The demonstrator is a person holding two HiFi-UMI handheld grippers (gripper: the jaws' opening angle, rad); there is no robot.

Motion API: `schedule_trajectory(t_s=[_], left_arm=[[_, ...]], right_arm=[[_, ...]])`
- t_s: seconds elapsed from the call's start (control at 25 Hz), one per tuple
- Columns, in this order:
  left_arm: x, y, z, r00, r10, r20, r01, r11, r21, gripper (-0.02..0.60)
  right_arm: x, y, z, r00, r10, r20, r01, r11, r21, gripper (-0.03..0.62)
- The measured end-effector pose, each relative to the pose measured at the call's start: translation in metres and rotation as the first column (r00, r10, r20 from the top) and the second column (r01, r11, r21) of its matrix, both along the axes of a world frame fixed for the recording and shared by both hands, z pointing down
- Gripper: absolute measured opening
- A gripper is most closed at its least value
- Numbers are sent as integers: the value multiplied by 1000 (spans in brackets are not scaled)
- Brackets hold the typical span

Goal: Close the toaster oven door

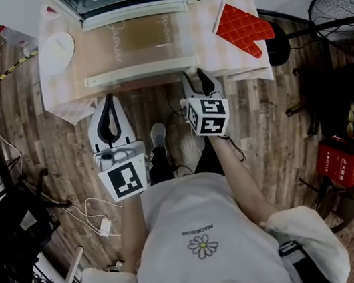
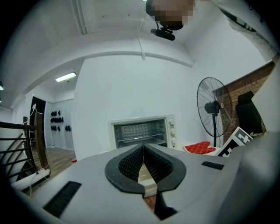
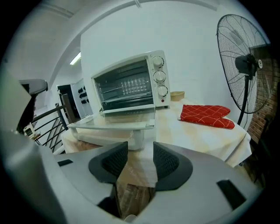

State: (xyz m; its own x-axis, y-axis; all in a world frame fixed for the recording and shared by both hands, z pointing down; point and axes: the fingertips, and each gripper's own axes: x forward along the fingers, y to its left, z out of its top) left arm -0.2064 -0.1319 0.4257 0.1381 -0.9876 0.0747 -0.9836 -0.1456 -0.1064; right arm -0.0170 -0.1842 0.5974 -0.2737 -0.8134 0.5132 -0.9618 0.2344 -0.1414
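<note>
Toaster oven door (image 1: 136,46) lies open (its script lettering unreadable).

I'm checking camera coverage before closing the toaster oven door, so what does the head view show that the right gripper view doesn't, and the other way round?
Only the head view: a white plate and the person's shoe on the floor. Only the right gripper view: a black stair railing and a ceiling light. Both: the toaster oven's open glass door, the red oven mitt and the standing fan.
</note>
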Motion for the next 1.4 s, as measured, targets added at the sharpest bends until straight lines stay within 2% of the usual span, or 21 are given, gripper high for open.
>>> schedule_trajectory(t_s=[0.48, 0.64, 1.12, 1.4], left_arm=[[1, 1, 5, 1000, 0, 1, 0, 1000, -12, 16], [-1, 0, 7, 1000, -4, 2, 4, 1000, -16, 15], [-2, -8, 6, 1000, -6, 0, 6, 1000, -11, 17], [1, -13, 3, 999, -9, -37, 9, 1000, -5, 15]], right_arm=[[1, -14, 0, 1000, -3, -10, 3, 1000, 26, 147], [-5, -14, -2, 999, -35, -31, 36, 998, 45, 67], [-6, -14, 5, 996, -45, -76, 46, 999, 11, 63], [-6, -15, -5, 993, -84, -86, 84, 996, -8, 61]])
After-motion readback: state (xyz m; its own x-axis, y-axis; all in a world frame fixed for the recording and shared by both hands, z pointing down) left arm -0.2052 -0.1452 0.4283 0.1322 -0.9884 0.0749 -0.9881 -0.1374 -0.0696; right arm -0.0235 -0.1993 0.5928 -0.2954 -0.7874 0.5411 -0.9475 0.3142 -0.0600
